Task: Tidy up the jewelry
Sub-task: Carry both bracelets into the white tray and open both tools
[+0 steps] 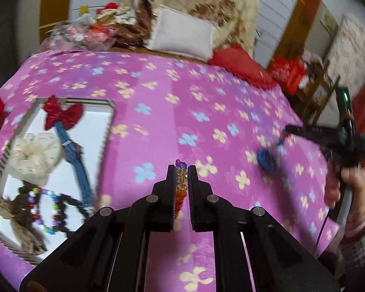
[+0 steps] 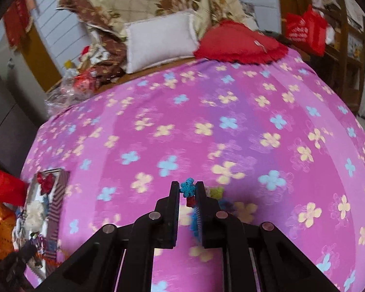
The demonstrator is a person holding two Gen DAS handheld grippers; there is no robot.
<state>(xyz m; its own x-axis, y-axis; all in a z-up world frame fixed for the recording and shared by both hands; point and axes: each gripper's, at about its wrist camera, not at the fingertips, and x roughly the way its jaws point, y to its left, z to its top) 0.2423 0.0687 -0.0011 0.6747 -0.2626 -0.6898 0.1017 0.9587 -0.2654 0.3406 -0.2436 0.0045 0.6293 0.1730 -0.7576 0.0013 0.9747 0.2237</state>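
1. Both of our grippers have their jaws squeezed on jewelry. Our left gripper (image 1: pixel 181 170) pinches a bead bracelet (image 1: pixel 180 185) with yellow, orange and purple beads, and the beads poke out past the tips.
2. Far to the left, we see a white box (image 1: pixel 95 131) with a striped rim sitting on the pink flowery bedspread (image 1: pixel 182 102).
3. Inside the box lie a red bow (image 1: pixel 62 115) at the far end, a cream scrunchie (image 1: pixel 34 158), a blue strap (image 1: pixel 76 168), a colorful bead ring (image 1: pixel 45 209), and a fuzzy brown hair tie (image 1: pixel 19 216) at the near end. The red bow touches the top of the blue strap.
4. Moving right, our right gripper (image 2: pixel 188 189) pinches a blue knotted cord bracelet (image 2: pixel 187 187) with a red bit under the knot. It is held above the bedspread, well apart from the box.
5. From the left camera, we see the blue bracelet hanging down in a loop from the right gripper.
6. At the far end of the bed, we see a white pillow (image 2: pixel 159 40) and a red cushion (image 2: pixel 241 42) beside it.
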